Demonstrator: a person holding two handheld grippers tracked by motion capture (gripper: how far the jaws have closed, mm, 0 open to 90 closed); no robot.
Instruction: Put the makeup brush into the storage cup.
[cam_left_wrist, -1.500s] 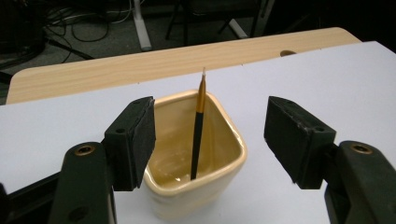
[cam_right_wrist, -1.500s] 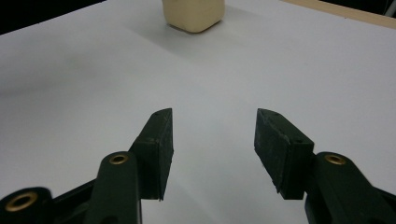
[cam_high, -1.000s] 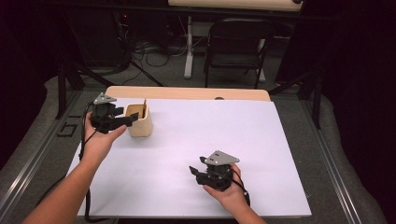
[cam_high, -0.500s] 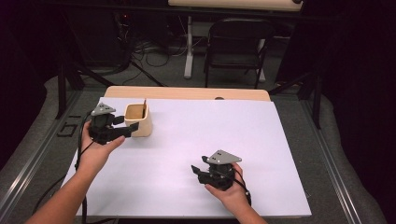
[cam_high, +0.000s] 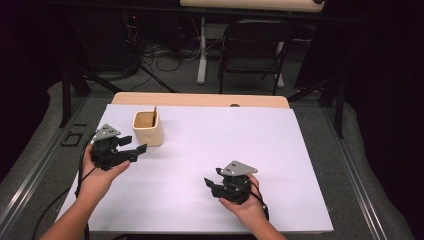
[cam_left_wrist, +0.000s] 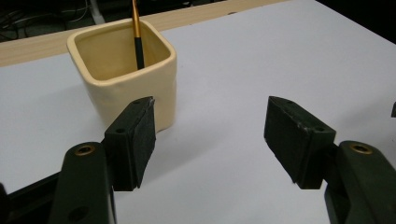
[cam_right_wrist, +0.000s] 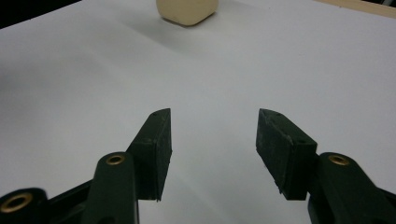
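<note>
A cream square cup (cam_high: 148, 128) stands upright on the white table sheet (cam_high: 225, 135) at the far left, with a thin orange and black stick (cam_high: 154, 111) leaning inside it. My left gripper (cam_high: 136, 151) hovers just in front of the cup, open and empty. In the left gripper view the cup (cam_left_wrist: 126, 79) and stick (cam_left_wrist: 137, 32) sit beyond the left pad, and the gripper (cam_left_wrist: 210, 126) has bare sheet between its jaws. My right gripper (cam_high: 210, 186) rests low near the front edge, open and empty, its jaws having just been opening slightly. In the right gripper view that gripper (cam_right_wrist: 212, 135) points toward the distant cup (cam_right_wrist: 187, 11).
A wooden table edge (cam_high: 200, 99) shows beyond the white sheet. A dark chair (cam_high: 255, 50) and cables stand on the floor behind the table. White sheet spreads between the two hands and off to the right.
My left gripper has drawn back from the cup toward the person and sunk a little. The cup stays standing where it was. The right hand has not moved.
</note>
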